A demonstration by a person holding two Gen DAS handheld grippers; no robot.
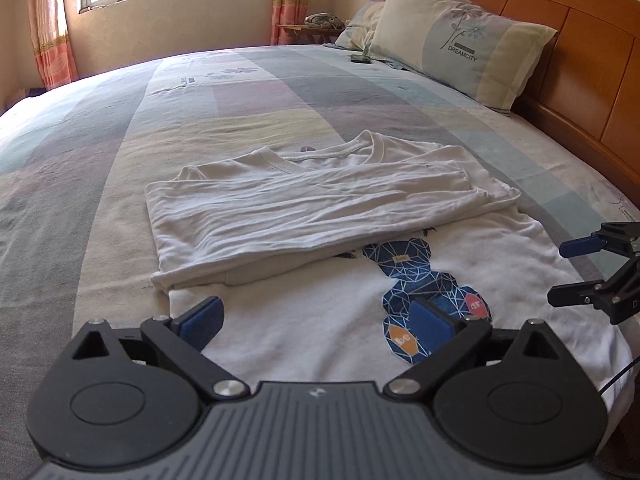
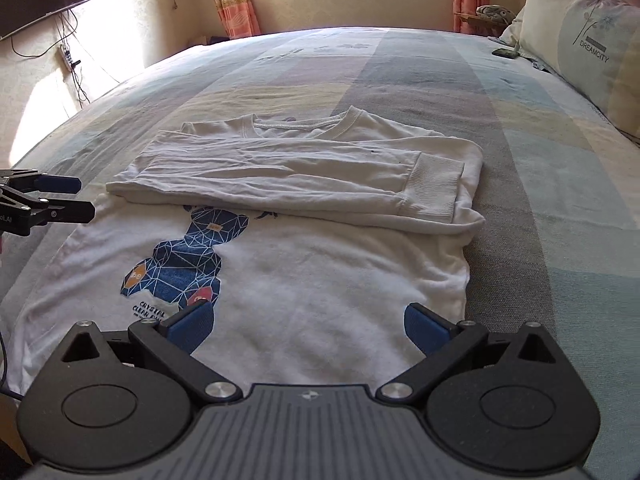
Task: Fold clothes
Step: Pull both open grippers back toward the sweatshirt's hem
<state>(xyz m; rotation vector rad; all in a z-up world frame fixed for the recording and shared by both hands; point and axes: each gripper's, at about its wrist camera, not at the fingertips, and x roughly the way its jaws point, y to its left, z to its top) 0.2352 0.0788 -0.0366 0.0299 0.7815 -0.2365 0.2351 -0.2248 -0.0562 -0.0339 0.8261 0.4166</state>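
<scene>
a: we see the white sweatshirt point(image 2: 304, 280) lying flat on the bed point(image 2: 520, 160), soft creased cotton, sleeves point(image 2: 320, 176) folded across the chest, ribbed cuff showing.

b: we note a blue faceted bear print point(image 2: 184, 264) below them.

a: our left gripper point(image 1: 316, 320) and right gripper point(image 2: 308, 326) hover spread wide over the hem, blue ridged pads empty.

the pillow point(image 1: 460, 36) reads "dreamcity", and the white sweatshirt point(image 2: 320, 288) shows "be" in its bear print above "crystal".
</scene>
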